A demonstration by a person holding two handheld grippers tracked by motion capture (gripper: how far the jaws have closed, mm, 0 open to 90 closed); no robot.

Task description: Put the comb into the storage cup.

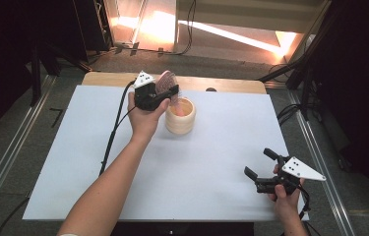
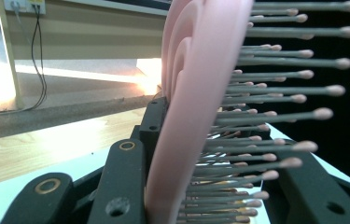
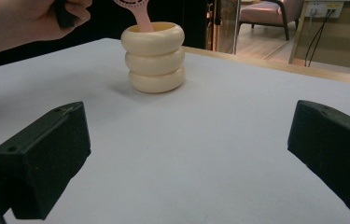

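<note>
A pink hairbrush [image 1: 166, 81] stands upright with its handle [image 3: 141, 17] down inside a cream ribbed cup [image 1: 180, 116] near the middle back of the white table. My left gripper [image 1: 168, 92] is shut on the brush head just above the cup. In the left gripper view the brush head [image 2: 196, 93] and its bristles [image 2: 275, 98] sit between the jaws. My right gripper [image 1: 261, 162] rests near the table's front right, jaws wide open with nothing between them. The cup [image 3: 154, 57] stands ahead of it in the right gripper view.
A white sheet [image 1: 211, 162] covers the table, with a strip of bare wood [image 1: 108, 78] along the far edge. Metal rails [image 1: 5, 162] run beside the table on both sides. A black cable [image 1: 113, 128] trails from the left gripper across the sheet.
</note>
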